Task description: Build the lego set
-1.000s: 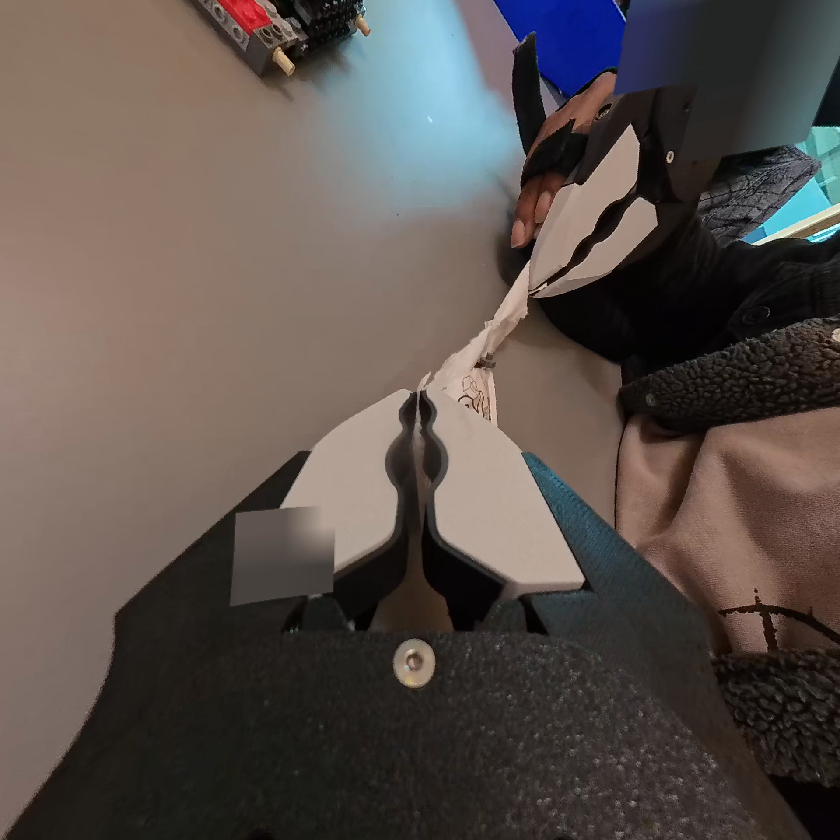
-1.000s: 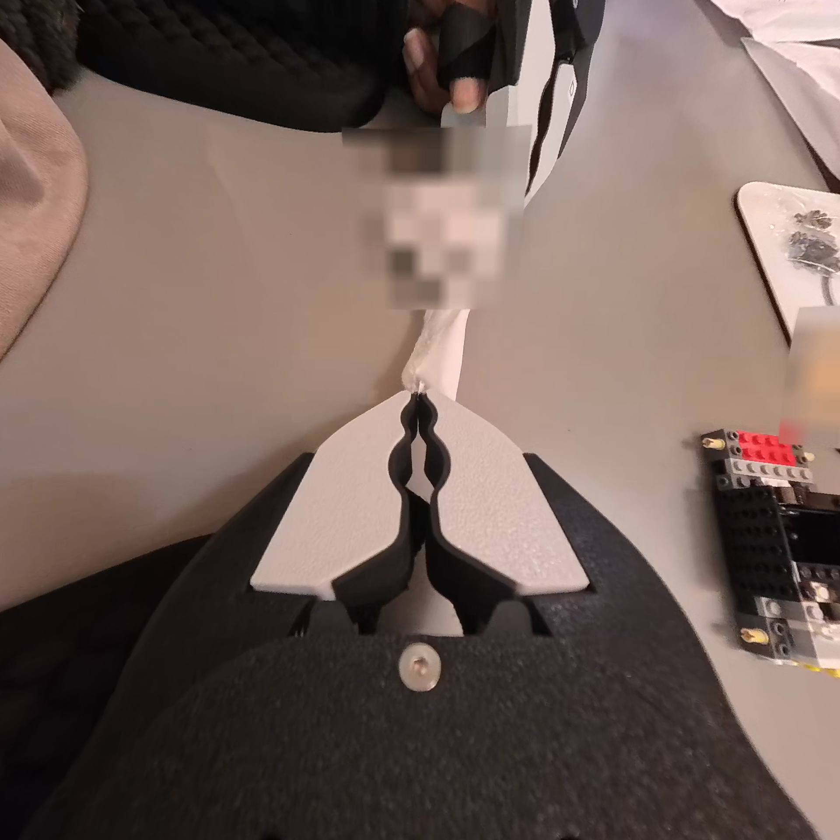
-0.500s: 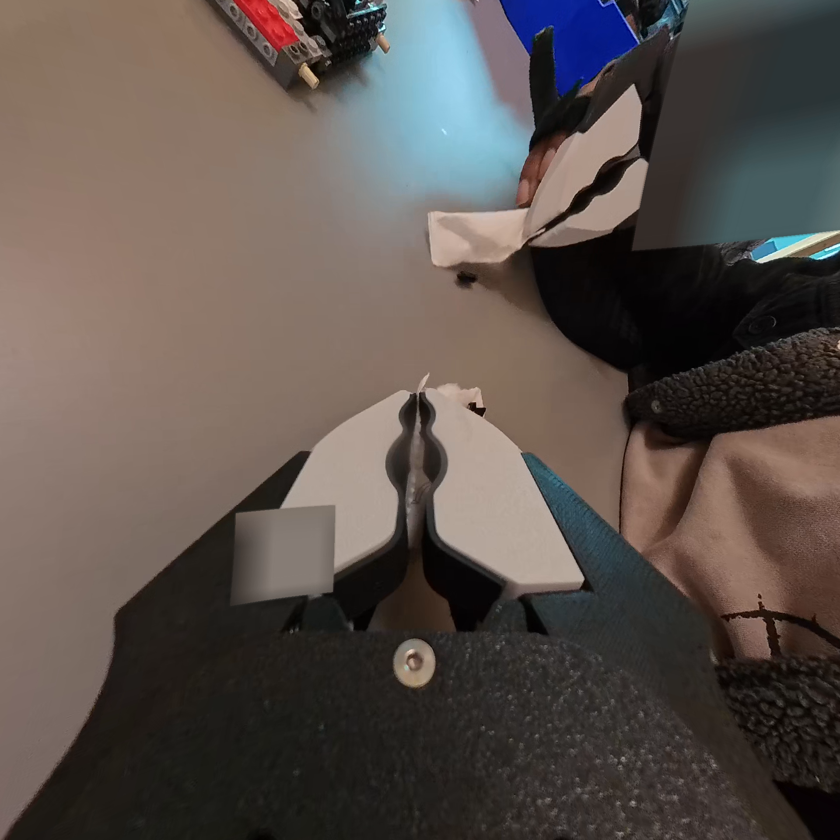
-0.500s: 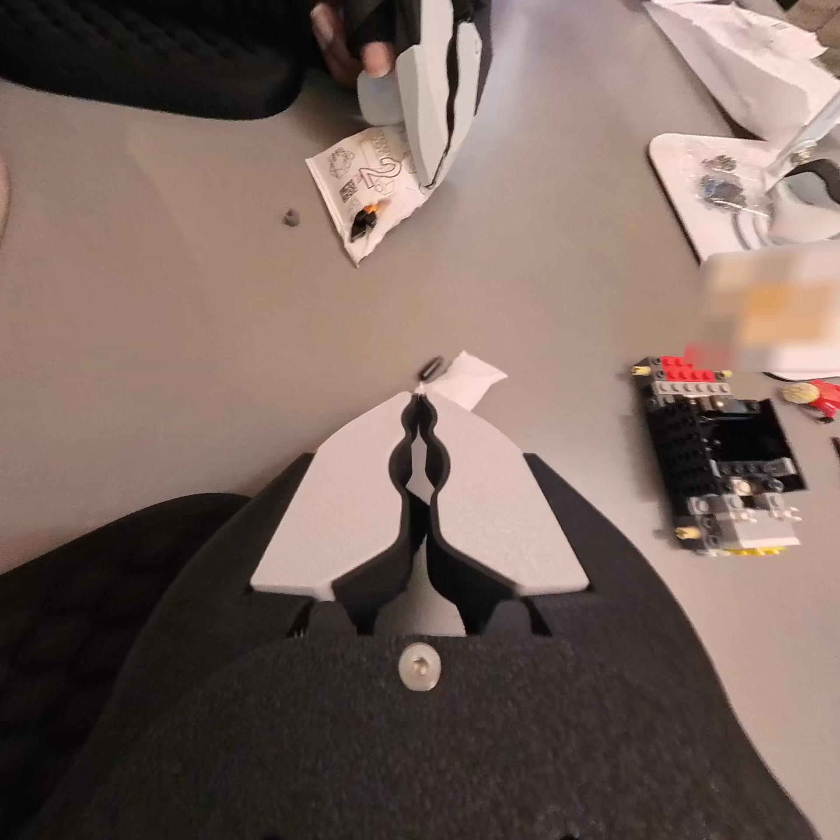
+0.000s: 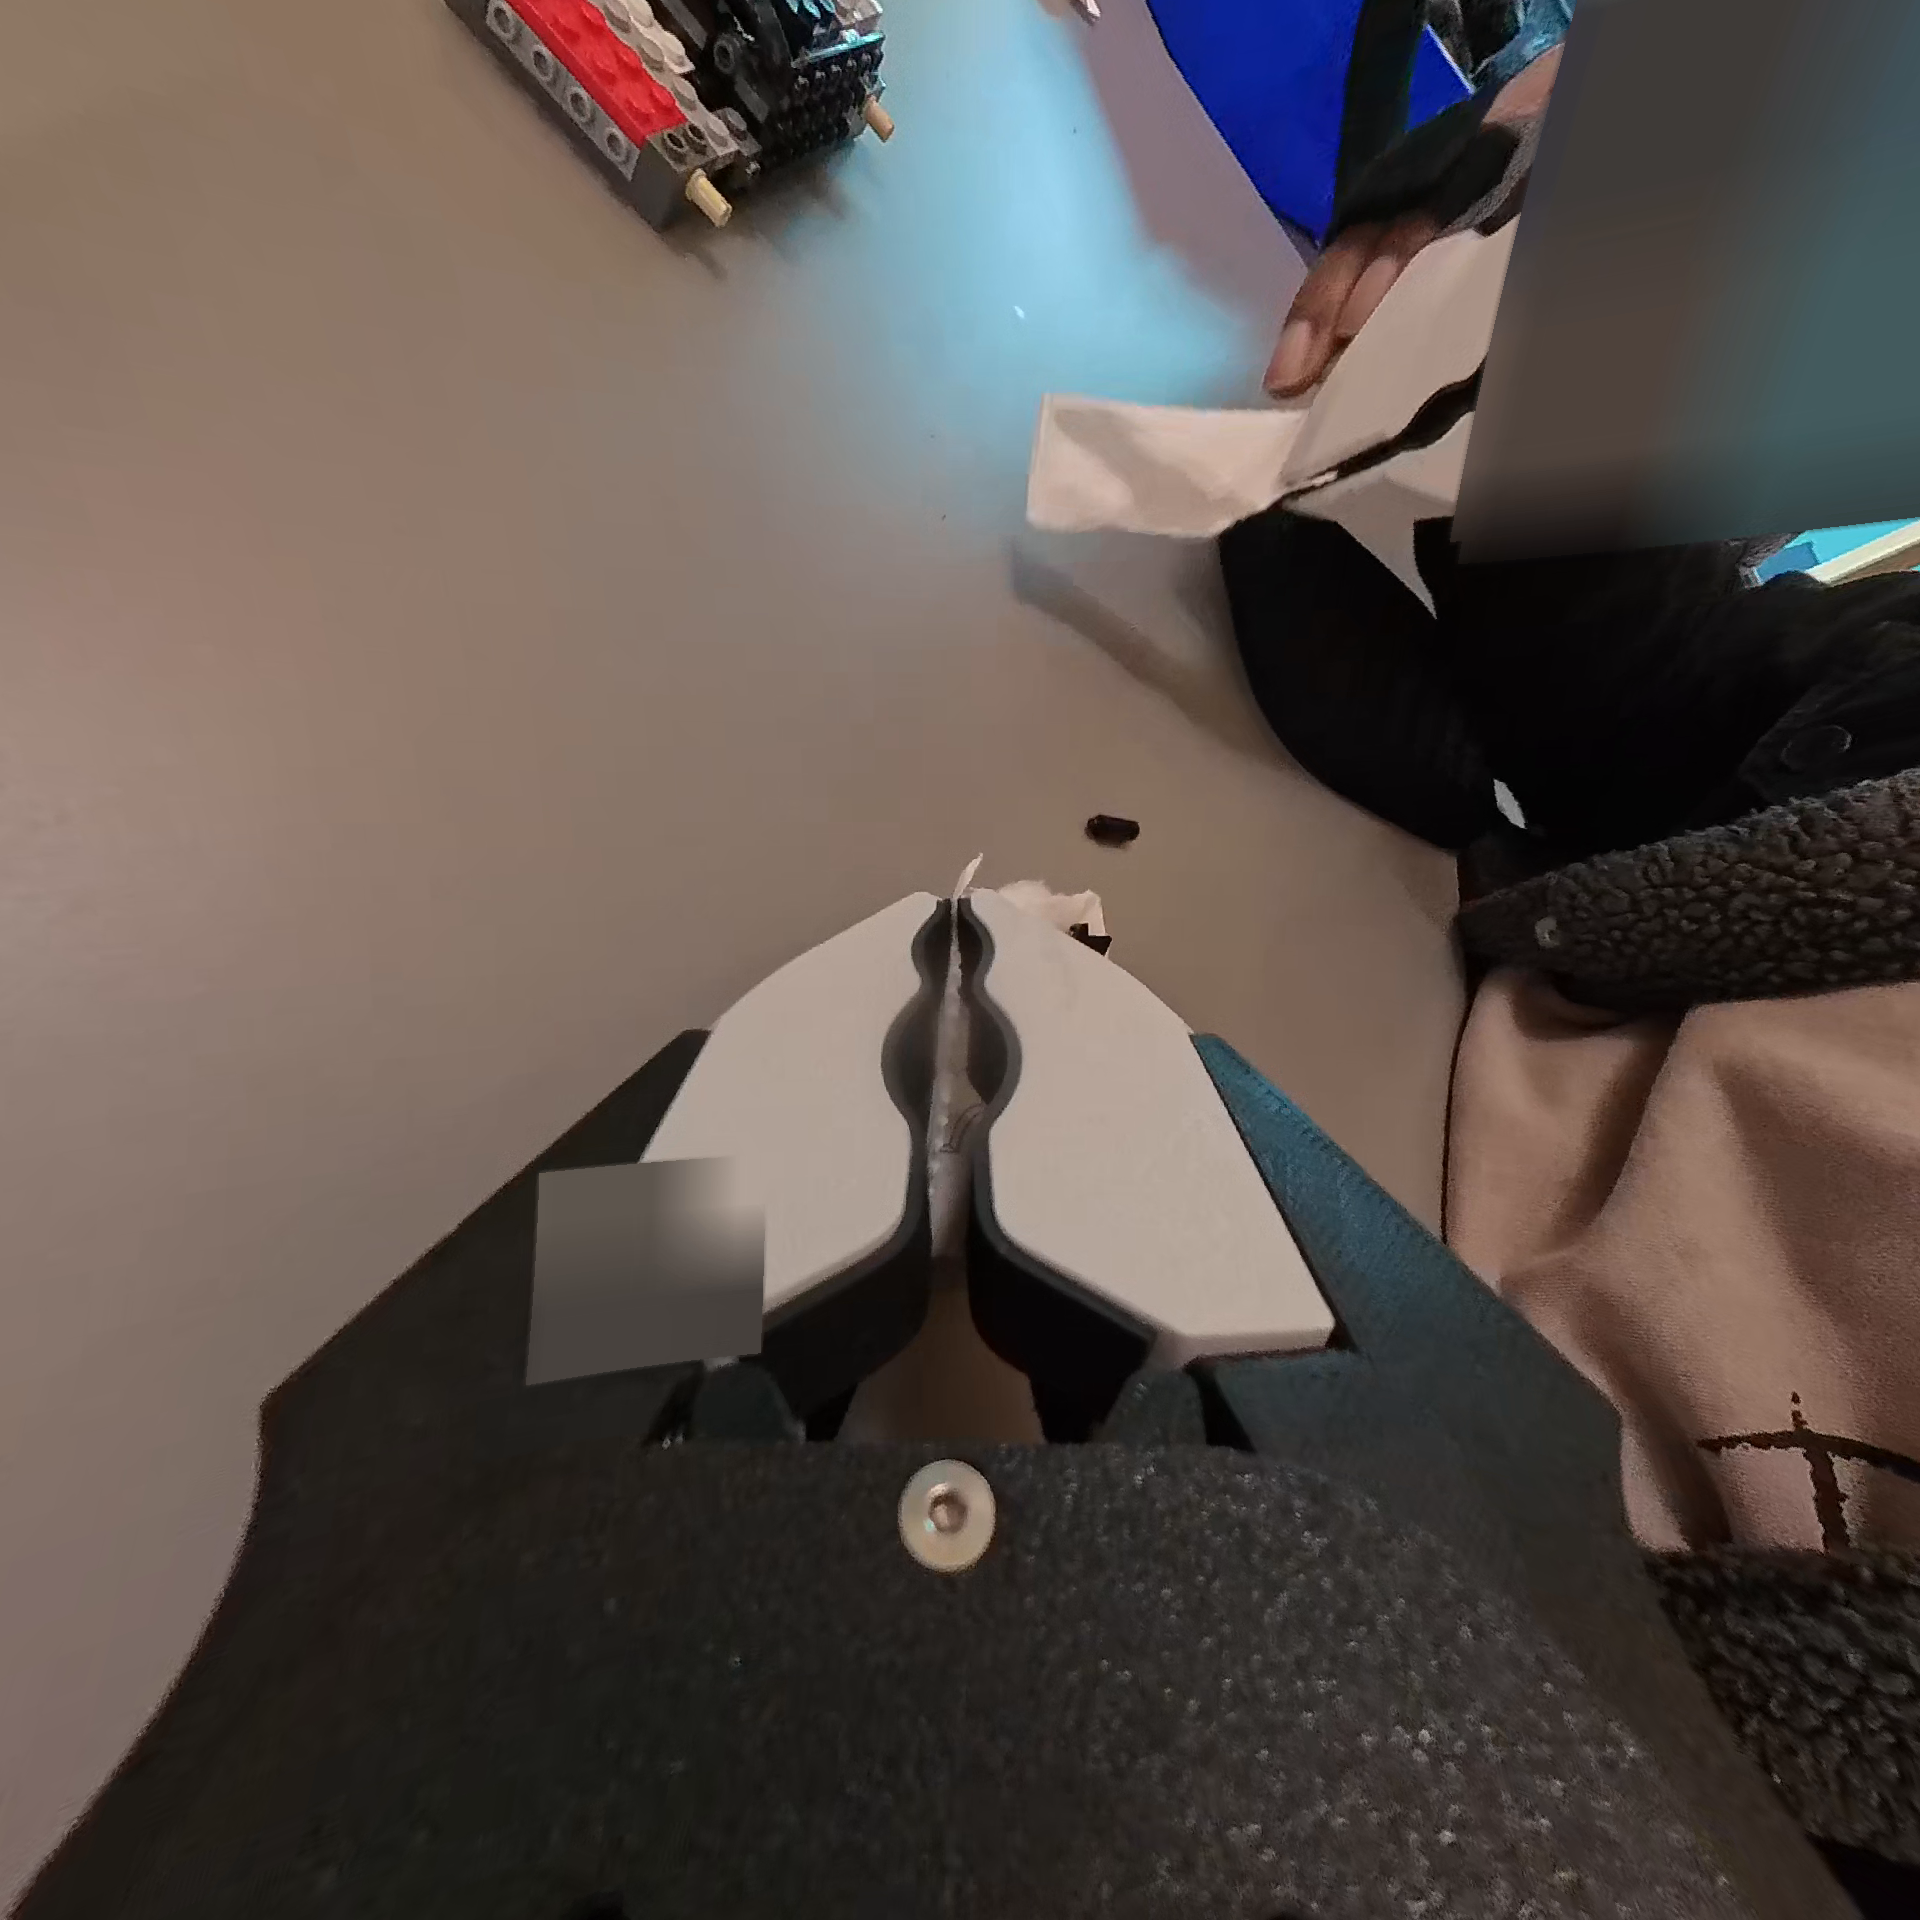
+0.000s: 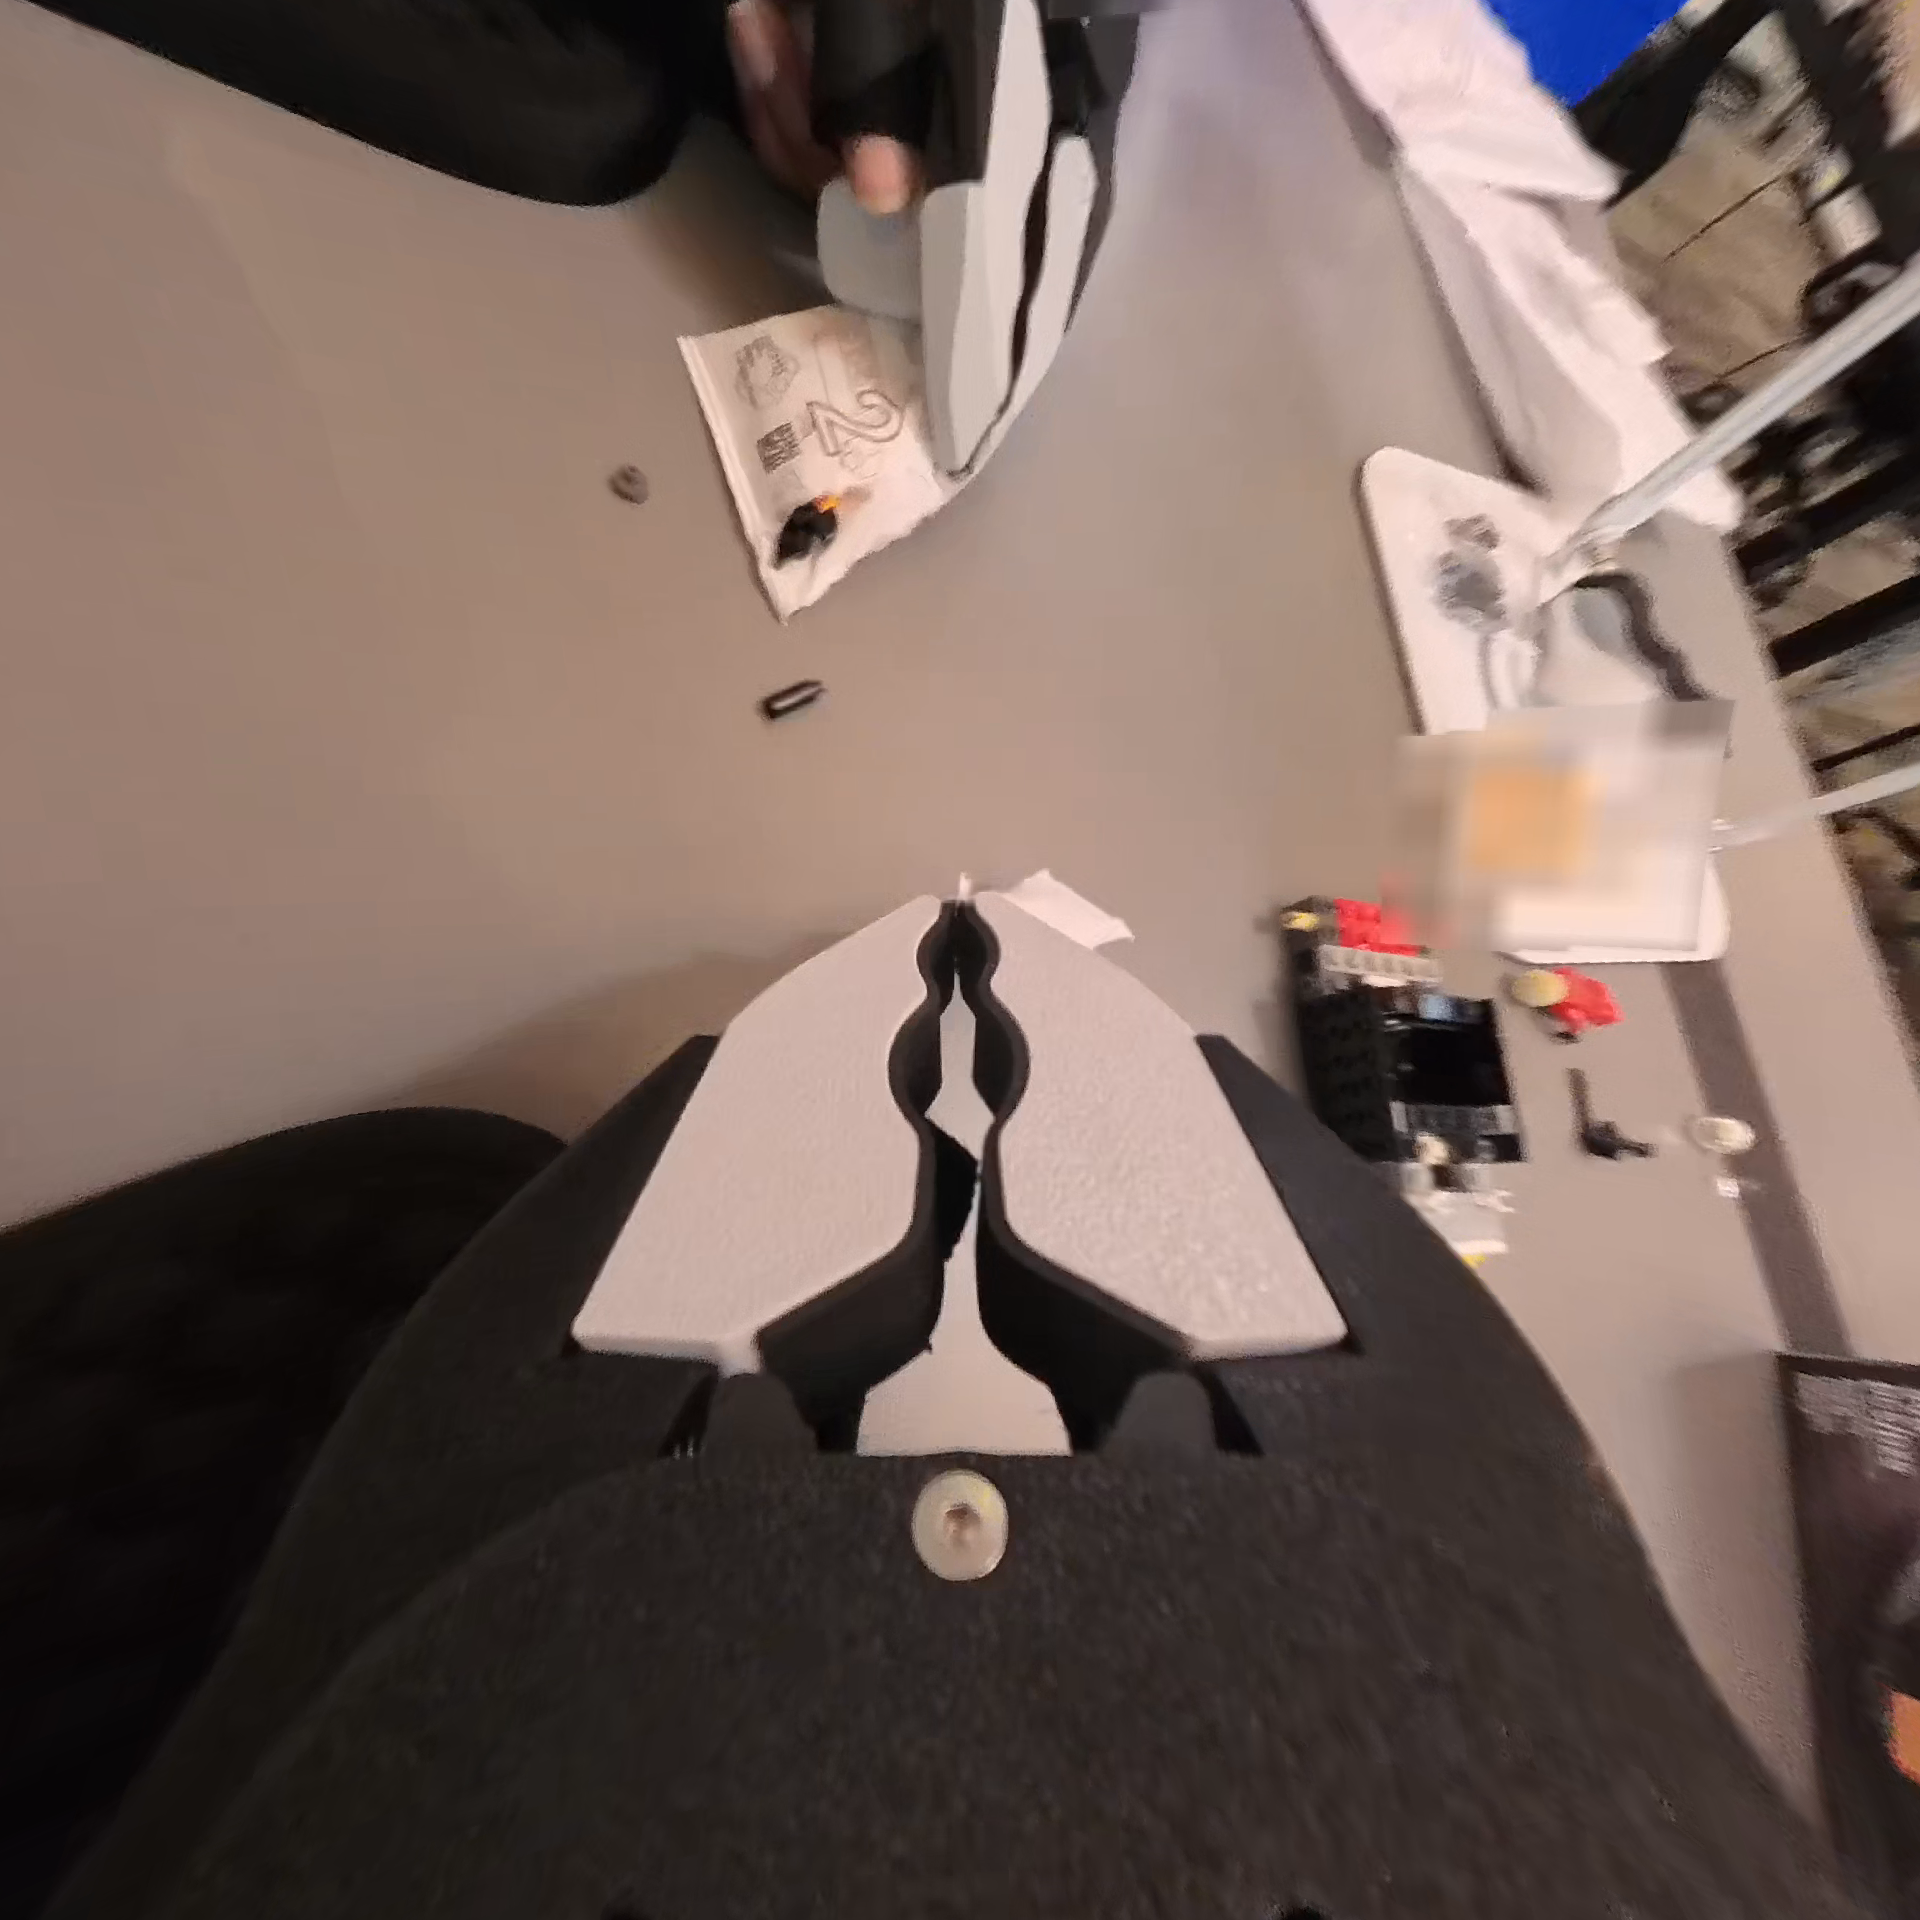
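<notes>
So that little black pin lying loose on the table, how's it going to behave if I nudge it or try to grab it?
The black pin looks like a short cylinder lying on its side, so a nudge will probably roll it across the smooth grey table. It seems tiny beside the right claw, so probably very light and easy to flick away. Likely rigid plastic.

surface: grey table point(image 5: 416, 623) | light: bluish glare point(image 5: 987, 239) | backdrop: blue panel point(image 5: 1268, 94)

Each camera sits behind my claw, looking along its fingers, close over the table point(image 5: 416, 727). They face each other — both catch the black pin point(image 5: 1112, 828) point(image 6: 792, 698) and the build point(image 5: 686, 94) point(image 6: 1397, 1060).
</notes>
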The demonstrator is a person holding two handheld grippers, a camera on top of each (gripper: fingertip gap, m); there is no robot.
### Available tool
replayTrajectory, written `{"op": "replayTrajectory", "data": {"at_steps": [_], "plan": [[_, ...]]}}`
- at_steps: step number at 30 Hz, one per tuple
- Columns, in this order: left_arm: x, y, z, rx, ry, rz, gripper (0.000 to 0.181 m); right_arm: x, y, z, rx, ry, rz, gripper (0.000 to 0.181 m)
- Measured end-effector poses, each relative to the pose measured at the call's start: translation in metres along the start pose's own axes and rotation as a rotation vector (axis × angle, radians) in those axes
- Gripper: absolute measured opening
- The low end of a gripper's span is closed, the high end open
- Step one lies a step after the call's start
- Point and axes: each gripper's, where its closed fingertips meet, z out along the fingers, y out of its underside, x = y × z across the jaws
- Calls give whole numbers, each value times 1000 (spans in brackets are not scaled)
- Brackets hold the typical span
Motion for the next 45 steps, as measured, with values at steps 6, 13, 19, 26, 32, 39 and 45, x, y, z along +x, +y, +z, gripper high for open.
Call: {"op": "replayTrajectory", "data": {"at_steps": [6,13,19,26,32,39,45], "plan": [[1,1,1,-5,0,9,0,-6,9,5,-178,23,-184,0],[1,1,1,-5,-3,13,0,-17,30,17,-319,-50,-240,0],[1,1,1,-5,-13,17,0,-13,22,14,-261,-43,-89,33],[0,0,1,-1,-13,13,0,14,30,14,-181,-31,370,38],[1,0,0,0,-8,8,0,6,49,42,-302,-180,498,36],[1,0,0,1,2,-1,0,5,45,45,-364,-151,268,0],[1,0,0,1,7,-4,0,2,38,38,-352,-119,20,0]]}}
